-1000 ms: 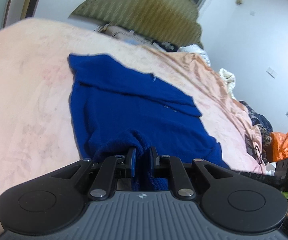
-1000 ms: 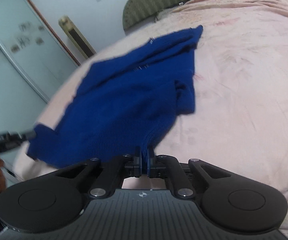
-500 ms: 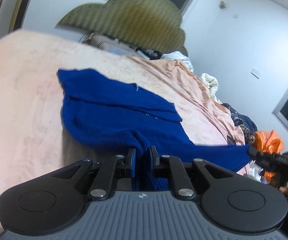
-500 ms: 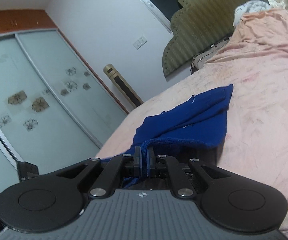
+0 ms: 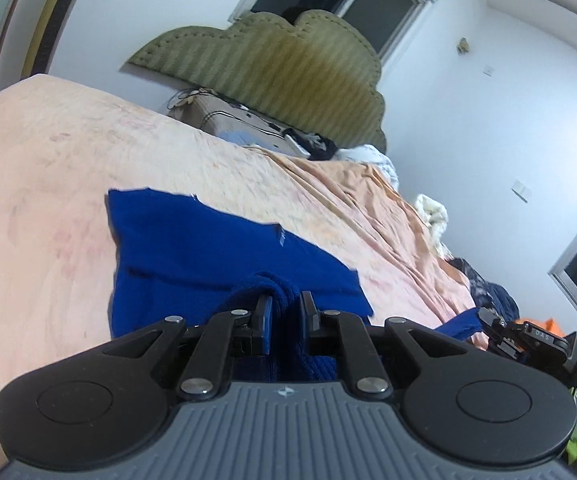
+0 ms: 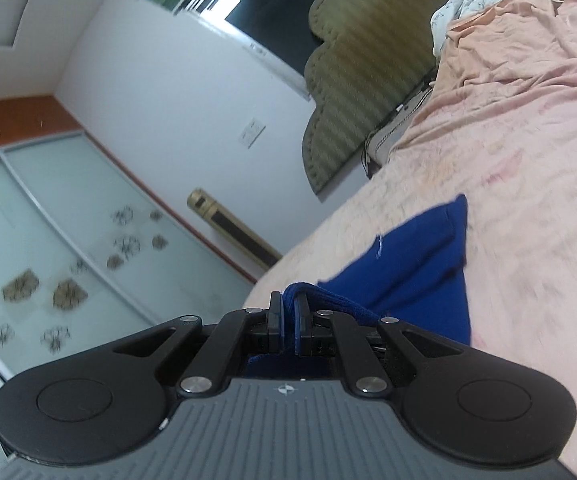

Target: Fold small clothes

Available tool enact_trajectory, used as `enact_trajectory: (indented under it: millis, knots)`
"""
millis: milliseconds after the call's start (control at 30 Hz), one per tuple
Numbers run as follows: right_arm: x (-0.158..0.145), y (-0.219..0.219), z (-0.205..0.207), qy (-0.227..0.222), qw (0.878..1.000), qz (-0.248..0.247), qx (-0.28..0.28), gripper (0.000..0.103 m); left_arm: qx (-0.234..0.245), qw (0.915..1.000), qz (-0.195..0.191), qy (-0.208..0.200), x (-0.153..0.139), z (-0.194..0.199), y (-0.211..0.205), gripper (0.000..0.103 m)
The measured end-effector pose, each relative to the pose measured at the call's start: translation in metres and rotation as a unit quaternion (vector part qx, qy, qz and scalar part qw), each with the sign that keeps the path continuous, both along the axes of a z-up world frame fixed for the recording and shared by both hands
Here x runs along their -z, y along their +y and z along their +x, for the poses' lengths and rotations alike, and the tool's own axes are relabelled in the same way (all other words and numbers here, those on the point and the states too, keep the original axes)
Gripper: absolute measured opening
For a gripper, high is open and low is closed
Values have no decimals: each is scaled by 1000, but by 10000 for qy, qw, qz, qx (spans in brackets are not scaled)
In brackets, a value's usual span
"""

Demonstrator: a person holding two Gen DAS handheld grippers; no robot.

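A small dark blue knit garment (image 5: pixel 224 248) lies partly on the pink bed cover (image 5: pixel 48 168), its near edge lifted. My left gripper (image 5: pixel 286 306) is shut on a bunched blue edge of it. My right gripper (image 6: pixel 287 312) is shut on another edge of the same garment (image 6: pixel 416 264). The right gripper also shows in the left wrist view (image 5: pixel 488 322) at the right, with blue cloth in it. The far part of the garment rests flat on the bed.
An olive padded headboard (image 5: pixel 288 68) stands at the bed's head, with a box and cables in front of it. Crumpled bedding and clothes (image 5: pixel 428 216) pile along the bed's right side. A sliding-door wardrobe (image 6: pixel 48 248) and a gold tower unit (image 6: pixel 232 228) stand by the wall.
Both grippers have lifted the garment's near edge and carried it forward toward the headboard. Less of the garment lies spread out, and both views tilt up toward the walls.
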State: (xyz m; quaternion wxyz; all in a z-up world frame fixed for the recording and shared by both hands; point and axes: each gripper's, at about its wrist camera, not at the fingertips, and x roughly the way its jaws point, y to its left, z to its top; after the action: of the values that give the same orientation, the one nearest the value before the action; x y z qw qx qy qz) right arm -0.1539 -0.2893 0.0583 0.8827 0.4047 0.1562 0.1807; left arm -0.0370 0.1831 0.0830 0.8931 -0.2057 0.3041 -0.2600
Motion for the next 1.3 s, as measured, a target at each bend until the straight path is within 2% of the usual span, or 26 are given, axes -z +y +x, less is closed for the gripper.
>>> enact_trajectory:
  millis: [233,533,633,733,767,833,867,900,967,1000,1067,1100,1233,1300]
  knots:
    - [0,-6,67,21,9996,126,233,10,-200,9995,32,233,2,71,-3,13]
    - [21,-15,158,494,9972,88,560,10,-517,9978,340,229,17,161,-12,12]
    - [31,-17,187,663,9959,68,616,10,-607,9957,434,548,35,189,-13,12]
    - [45,-16,209,912,9935,10,686,10,-265,9955,390,819,49,193,-15,12]
    - [51,-15,214,997,9927,27,683,10,-125,9951,554,807,51,190,-17,12]
    - [59,-14,217,1105,9917,-37,659,10,160,9916,1155,568,51,179,-27,15]
    - [63,-13,217,1142,9914,-92,639,10,348,9867,1547,356,49,171,-33,22]
    - [66,-12,217,1172,9911,-122,614,10,579,9781,1994,138,48,163,-41,29]
    - [71,-11,218,1233,9906,-118,573,10,926,9535,2848,-344,49,145,-58,69]
    - [72,-12,217,1248,9905,-116,559,10,1002,9381,3244,-679,49,135,-66,74]
    - [75,-12,216,1276,9902,-111,557,10,1305,9084,3801,-1150,52,117,-82,76]
    - [76,-12,216,1281,9902,-94,553,10,1477,9023,3873,-1188,53,112,-88,76]
    - [81,-13,213,1312,9898,-39,549,10,1908,8929,3910,-1156,63,102,-113,76]
    - [84,-13,212,1356,9892,7,548,10,1988,8847,4050,-1178,73,101,-126,76]
